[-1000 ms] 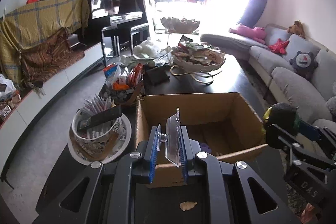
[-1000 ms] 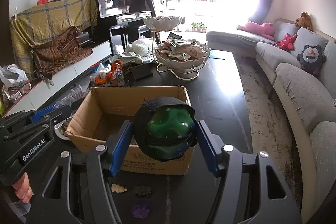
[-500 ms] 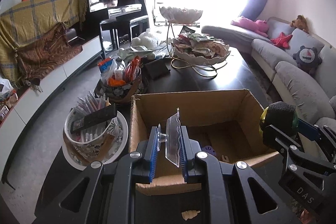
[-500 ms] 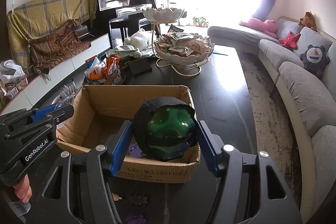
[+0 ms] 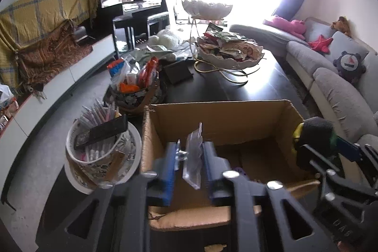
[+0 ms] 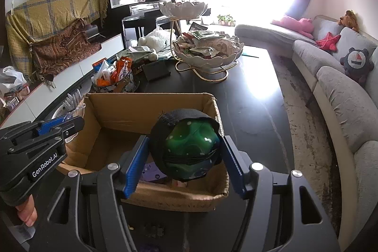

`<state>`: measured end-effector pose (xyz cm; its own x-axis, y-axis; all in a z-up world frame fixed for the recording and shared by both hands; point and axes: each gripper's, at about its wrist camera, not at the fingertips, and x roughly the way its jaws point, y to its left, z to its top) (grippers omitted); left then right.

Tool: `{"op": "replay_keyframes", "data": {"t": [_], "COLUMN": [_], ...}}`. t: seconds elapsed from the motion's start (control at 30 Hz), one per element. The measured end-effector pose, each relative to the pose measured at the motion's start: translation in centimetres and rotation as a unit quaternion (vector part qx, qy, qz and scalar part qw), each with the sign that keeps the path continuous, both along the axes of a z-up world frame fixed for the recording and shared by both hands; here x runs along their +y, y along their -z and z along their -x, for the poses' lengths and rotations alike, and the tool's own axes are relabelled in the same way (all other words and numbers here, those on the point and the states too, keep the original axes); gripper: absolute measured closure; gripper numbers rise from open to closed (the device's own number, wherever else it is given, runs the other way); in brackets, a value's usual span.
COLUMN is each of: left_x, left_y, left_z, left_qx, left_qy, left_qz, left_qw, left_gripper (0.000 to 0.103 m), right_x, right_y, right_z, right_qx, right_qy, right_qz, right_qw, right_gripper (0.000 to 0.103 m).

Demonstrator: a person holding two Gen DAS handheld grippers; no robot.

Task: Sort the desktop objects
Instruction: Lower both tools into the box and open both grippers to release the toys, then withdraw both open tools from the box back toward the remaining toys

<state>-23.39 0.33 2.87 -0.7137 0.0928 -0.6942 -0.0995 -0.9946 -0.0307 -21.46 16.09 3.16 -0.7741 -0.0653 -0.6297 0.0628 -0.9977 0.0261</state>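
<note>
An open cardboard box [image 5: 219,117] stands on the dark table; it also shows in the right wrist view [image 6: 151,105]. My left gripper [image 5: 190,157] is over the box's near left part with its jaws parted, and a clear plastic piece [image 5: 193,162] hangs loose between them, tilted. My right gripper [image 6: 184,157] is shut on a green and black ball [image 6: 189,148] above the box's near right corner; in the left wrist view it [image 5: 314,141] is at the box's right rim. Small purple items [image 6: 152,172] lie inside the box.
Left of the box stand a white cup of pens with a black remote [image 5: 101,143] and a snack basket [image 5: 134,89]. A tiered dish of packets [image 5: 226,51] and a black wallet [image 5: 177,72] sit farther back. A grey sofa [image 5: 330,77] runs along the right.
Both grippers have moved forward over the box. The left jaws have opened and the clear plastic piece has slipped loose and tilted. The right gripper still holds the ball.
</note>
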Motion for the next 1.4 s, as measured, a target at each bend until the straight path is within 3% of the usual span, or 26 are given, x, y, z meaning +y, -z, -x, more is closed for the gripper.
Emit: {"op": "replay_keyframes", "data": {"t": [0.03,0.07,0.1,0.17,0.27,0.6,0.77,1.4], "left_x": [0.0,0.0,0.0,-0.2,-0.5,-1.7,-2.0,-2.1], "left_y": [0.0,-0.1,-0.3,-0.5,-0.9,-1.4,-1.5,-1.4], "left_z": [0.0,-0.1,-0.2,-0.4,-0.8,-2.8,-4.2,-8.9], "left_qx": [-0.004,0.0,0.004,0.004,0.008,0.002,0.007,0.0], "left_qy": [0.004,0.001,-0.002,-0.004,-0.006,-0.016,-0.014,0.003], "left_qz": [-0.005,-0.003,-0.001,-0.005,-0.009,0.001,0.013,0.02], "left_qw": [1.0,1.0,1.0,1.0,0.9999,0.9999,0.9998,0.9998], "left_gripper": [0.036,0.031,0.03,0.023,0.016,0.011,0.001,0.001], "right_x": [-0.1,-0.3,-0.4,-0.5,-0.3,0.3,0.5,0.7], "right_y": [0.0,0.0,-0.1,-0.5,-1.2,-2.2,-2.2,-1.1], "right_z": [0.1,0.0,-0.1,-0.5,-0.9,-2.9,-4.2,-8.2], "right_qx": [0.0,0.004,0.008,0.022,0.032,0.039,0.038,0.011], "right_qy": [-0.003,-0.001,0.002,0.018,0.018,0.022,0.028,0.026], "right_qz": [-0.002,-0.006,-0.01,-0.029,-0.03,-0.021,-0.022,-0.013], "right_qw": [1.0,1.0,1.0,0.999,0.999,0.999,0.999,1.0], "right_gripper": [0.042,0.038,0.026,0.018,0.017,0.017,0.017,0.017]}}
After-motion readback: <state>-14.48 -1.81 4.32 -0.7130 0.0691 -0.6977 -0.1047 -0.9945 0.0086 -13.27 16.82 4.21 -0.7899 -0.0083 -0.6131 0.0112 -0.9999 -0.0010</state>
